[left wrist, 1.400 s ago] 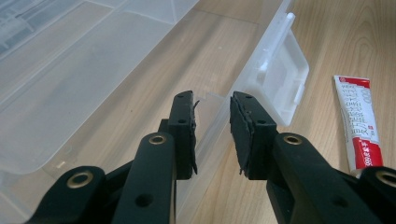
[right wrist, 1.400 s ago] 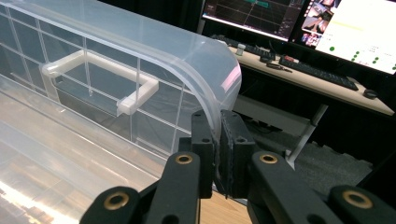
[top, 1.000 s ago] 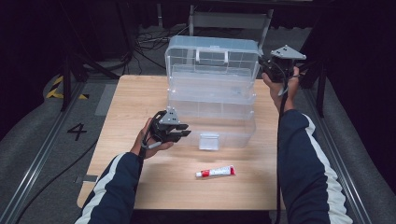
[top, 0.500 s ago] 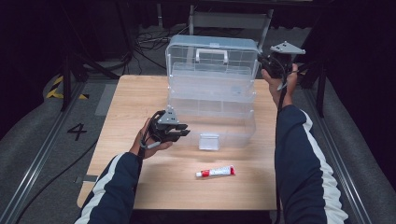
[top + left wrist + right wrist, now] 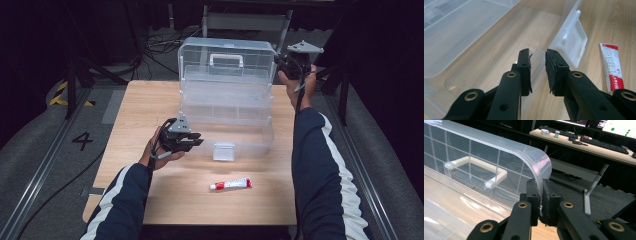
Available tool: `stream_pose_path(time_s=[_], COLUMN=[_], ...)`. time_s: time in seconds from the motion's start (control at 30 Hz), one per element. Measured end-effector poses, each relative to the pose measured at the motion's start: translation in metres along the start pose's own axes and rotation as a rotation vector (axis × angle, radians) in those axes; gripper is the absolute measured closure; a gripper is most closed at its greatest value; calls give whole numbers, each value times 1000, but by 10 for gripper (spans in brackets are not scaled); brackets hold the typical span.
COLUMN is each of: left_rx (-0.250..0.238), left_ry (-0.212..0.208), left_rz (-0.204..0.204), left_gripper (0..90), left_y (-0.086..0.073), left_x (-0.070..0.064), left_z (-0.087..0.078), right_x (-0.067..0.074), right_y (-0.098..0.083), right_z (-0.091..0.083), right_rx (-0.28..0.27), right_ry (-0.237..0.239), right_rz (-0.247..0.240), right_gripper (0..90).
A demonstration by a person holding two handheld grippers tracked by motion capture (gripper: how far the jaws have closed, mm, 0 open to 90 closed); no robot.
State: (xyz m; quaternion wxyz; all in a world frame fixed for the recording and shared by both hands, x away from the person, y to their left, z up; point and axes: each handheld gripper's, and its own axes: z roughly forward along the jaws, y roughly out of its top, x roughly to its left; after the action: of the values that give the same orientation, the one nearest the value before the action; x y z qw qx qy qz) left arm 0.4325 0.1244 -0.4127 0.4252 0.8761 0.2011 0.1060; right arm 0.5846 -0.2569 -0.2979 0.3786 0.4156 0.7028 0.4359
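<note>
A clear plastic storage box [image 5: 225, 135] stands on the wooden table with its lid [image 5: 227, 50] swung upright, white handle [image 5: 226, 59] facing me. My right gripper [image 5: 278, 59] is at the lid's right edge, and in the right gripper view it [image 5: 541, 183] is shut on the lid's curved corner [image 5: 534, 155]. My left gripper [image 5: 200, 142] is at the front left of the box's base. Its jaws [image 5: 538, 53] straddle the front wall's clear rim [image 5: 537, 67] and pinch it, just left of the hanging latch [image 5: 574, 42].
A red and white tube [image 5: 230, 184] lies on the table in front of the box, also seen in the left gripper view [image 5: 612, 67]. The box's tiered trays [image 5: 225, 95] sit stepped behind the base. Desks with keyboards [image 5: 584, 137] stand beyond the table.
My right gripper has crept slightly up and back with the lid's edge. The left gripper has stayed at the front wall.
</note>
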Motion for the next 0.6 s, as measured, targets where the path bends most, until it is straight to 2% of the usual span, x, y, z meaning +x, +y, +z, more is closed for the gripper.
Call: stream_pose_path(time_s=[0.3,0.6], left_rx=[24,32], left_ry=[17,8], left_rz=[8,16], left_gripper=[740,742], left_y=[3,4], left_x=[-2,-1], left_z=[0,0], right_x=[-4,-8], right_y=[2,2], right_z=[9,19], right_rx=[16,25], right_ry=[6,1], right_rz=[8,17], right_gripper=[852,852])
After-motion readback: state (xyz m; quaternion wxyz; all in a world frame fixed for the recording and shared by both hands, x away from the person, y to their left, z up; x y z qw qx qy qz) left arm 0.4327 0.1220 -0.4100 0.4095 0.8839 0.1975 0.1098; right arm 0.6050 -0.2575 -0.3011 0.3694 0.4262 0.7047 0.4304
